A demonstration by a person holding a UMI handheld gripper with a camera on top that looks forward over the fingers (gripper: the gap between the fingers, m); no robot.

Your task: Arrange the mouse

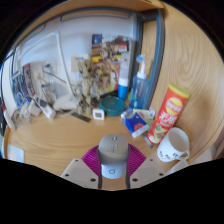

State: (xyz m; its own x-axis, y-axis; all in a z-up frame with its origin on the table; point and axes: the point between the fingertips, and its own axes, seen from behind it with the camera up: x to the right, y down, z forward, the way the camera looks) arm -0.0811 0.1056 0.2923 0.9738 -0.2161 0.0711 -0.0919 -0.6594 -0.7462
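Observation:
A small two-tone mouse (pixel 113 157), taupe on top and white at the near end with a ring mark, sits between my gripper's (pixel 113 160) two fingers. Both magenta pads (pixel 92 158) press against its sides, so the fingers are shut on it. The mouse appears held above the wooden desk (pixel 60 140), its front pointing away along the fingers. The underside of the mouse is hidden.
A white mug with printed letters (pixel 172 146) stands just ahead to the right, a tall red-and-yellow crisp tube (pixel 168 111) behind it, and a snack bag (pixel 136 122). A teal bowl (pixel 112 104), a spray bottle (pixel 139 72) and clutter line the back wall.

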